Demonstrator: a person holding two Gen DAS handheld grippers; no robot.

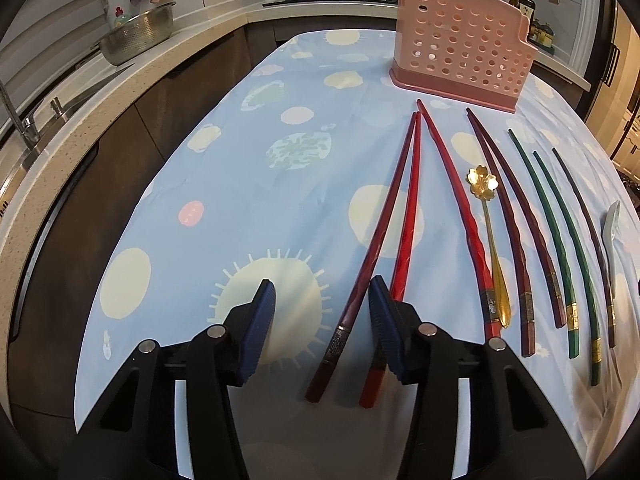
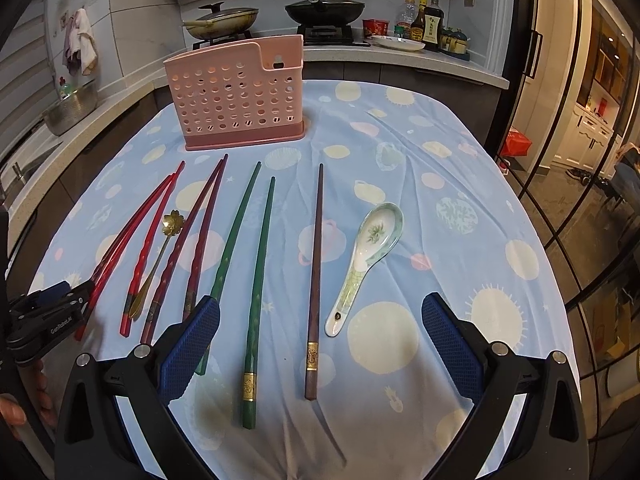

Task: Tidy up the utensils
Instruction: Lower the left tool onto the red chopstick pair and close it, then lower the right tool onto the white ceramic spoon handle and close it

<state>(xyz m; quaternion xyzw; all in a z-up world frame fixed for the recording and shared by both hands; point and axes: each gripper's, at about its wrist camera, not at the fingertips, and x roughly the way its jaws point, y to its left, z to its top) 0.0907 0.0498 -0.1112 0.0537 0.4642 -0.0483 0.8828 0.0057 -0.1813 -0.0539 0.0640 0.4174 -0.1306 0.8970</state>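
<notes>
A row of chopsticks lies fanned out on the tabletop (image 2: 440, 208), thin tips pointing far toward a pink perforated utensil holder (image 2: 240, 100) that stands upright at the far side of the blue patterned cloth. From the left there are a dark red chopstick (image 1: 368, 256) and a bright red chopstick (image 1: 406, 216) whose tips nearly meet, then another red chopstick (image 1: 460, 216) with a gold flower-bowled spoon (image 1: 490, 236) just beside it, a maroon pair (image 2: 188, 252), two green chopsticks (image 2: 244, 264), a single brown chopstick (image 2: 315, 276), and farthest right a white ceramic spoon (image 2: 366, 264) lying bowl up.

The left gripper (image 1: 322, 300) hangs low over the near ends of the two leftmost chopsticks with its jaws parted; the dark red chopstick runs through the gap, while the bright red one passes under the right-hand finger (image 1: 384, 324). From this angle I can't quite tell whether that finger touches it. The right gripper (image 2: 320, 328) is spread wide above the near ends of the green and brown chopsticks and the ceramic spoon, holding nothing.

Beyond the tabletop, a counter carries a metal colander (image 1: 136, 36) on the left, two pans (image 2: 324, 8) on the stove at the far wall, and sauce bottles (image 2: 428, 24) to the right.
</notes>
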